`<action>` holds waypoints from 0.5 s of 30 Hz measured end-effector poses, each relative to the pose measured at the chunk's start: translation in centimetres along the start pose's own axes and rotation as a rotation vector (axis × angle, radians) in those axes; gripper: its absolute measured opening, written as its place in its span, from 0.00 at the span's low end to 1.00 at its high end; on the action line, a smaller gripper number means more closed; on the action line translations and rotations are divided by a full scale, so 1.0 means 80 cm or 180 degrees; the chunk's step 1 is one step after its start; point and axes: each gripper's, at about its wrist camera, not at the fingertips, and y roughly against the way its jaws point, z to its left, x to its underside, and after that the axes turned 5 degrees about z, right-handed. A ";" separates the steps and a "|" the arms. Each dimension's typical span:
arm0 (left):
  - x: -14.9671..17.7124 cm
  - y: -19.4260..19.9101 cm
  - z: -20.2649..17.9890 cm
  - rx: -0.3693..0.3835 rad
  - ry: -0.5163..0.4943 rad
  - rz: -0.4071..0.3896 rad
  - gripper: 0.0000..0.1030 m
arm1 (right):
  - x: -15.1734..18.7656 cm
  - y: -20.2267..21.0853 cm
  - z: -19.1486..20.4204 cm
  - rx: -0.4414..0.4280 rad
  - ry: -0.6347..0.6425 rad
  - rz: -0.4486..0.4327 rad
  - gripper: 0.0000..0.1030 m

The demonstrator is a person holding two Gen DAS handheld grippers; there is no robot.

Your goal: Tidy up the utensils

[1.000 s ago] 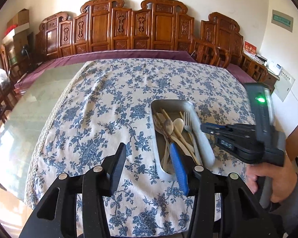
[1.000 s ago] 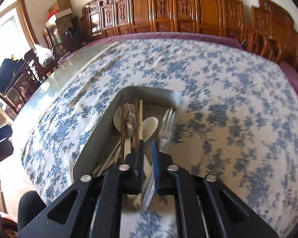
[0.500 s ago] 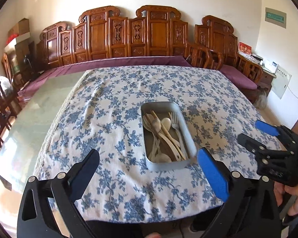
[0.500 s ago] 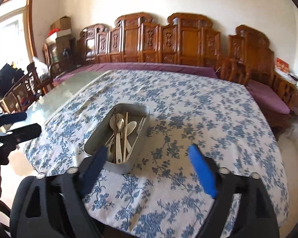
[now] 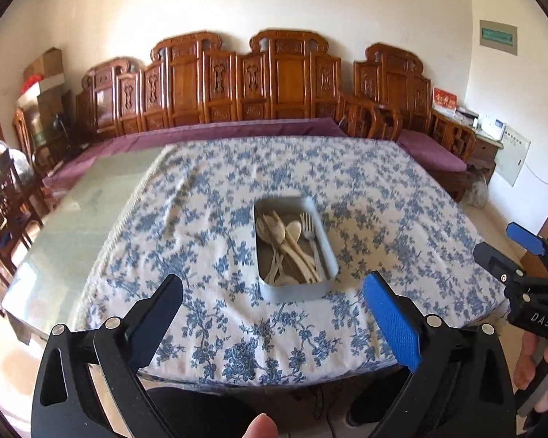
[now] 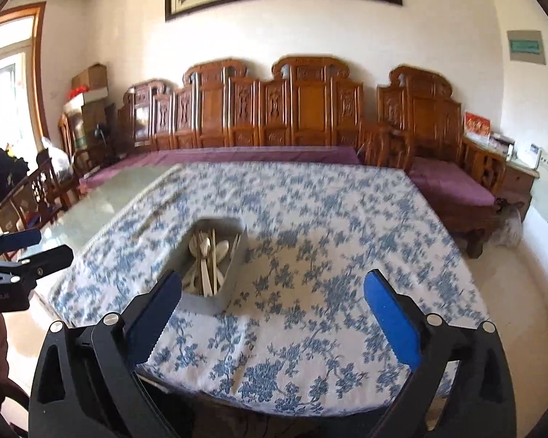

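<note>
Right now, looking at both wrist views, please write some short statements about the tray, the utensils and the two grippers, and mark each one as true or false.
1. The metal tray stands on the floral tablecloth. True.
2. The left gripper holds a spoon. False: its jaws are wide open with nothing between them.
3. The fork lies inside the tray with the spoons. True.
4. The right gripper is shut on the tray's rim. False: it is open and clear of the tray.
5. Loose utensils lie on the cloth beside the tray. False: every utensil in view is in the tray.
</note>
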 end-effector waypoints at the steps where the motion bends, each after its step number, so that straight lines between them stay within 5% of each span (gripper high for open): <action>1: -0.002 0.013 -0.003 0.0011 -0.0010 -0.0062 0.92 | -0.003 0.009 0.000 0.0011 0.0008 -0.0056 0.98; 15: -0.019 0.114 -0.030 -0.0002 0.0000 -0.0603 0.92 | -0.031 0.121 0.008 0.0178 0.0089 -0.0665 0.98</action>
